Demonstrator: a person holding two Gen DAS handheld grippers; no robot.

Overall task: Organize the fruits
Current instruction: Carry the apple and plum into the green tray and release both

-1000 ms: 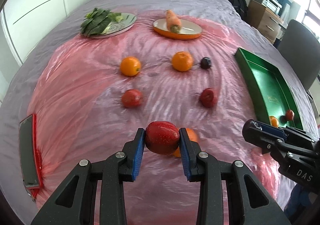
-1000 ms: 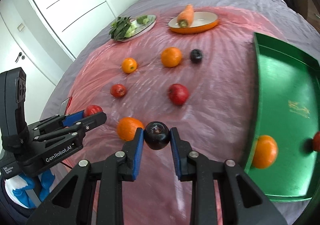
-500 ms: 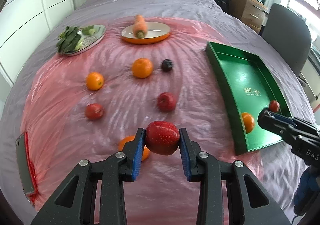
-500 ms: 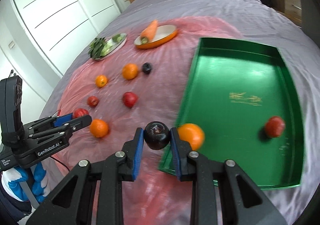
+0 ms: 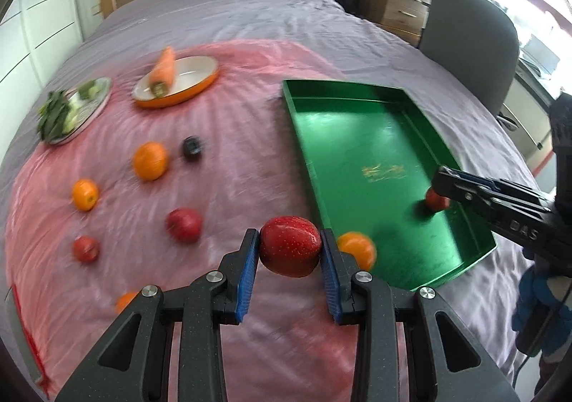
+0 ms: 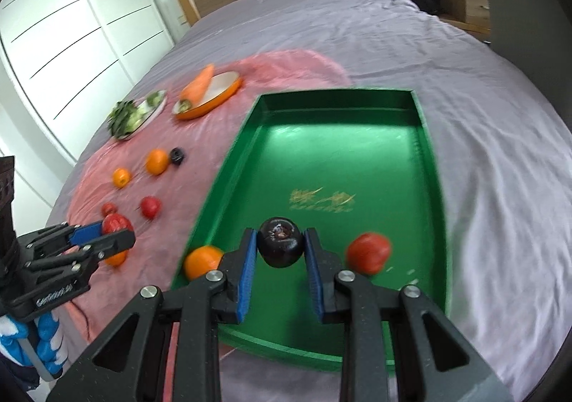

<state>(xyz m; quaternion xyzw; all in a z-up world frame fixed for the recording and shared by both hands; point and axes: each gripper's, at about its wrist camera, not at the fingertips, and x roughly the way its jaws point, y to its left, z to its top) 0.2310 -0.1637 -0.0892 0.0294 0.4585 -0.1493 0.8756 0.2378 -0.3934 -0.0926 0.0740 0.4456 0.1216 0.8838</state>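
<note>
Left hand-held gripper [image 5: 289, 253] tilted down, clamping red apple [image 5: 289, 245] beside green tray [image 5: 411, 105].

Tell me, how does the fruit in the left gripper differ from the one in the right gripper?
The red apple in the left gripper is bright red with pale speckles; the dark plum in the right gripper is almost black and glossy. The apple looks the bigger, and it spreads its jaws wider. The plum hangs over the green tray; the apple is just short of the tray's near left rim. Both are round and clamped between blue pads.
</note>
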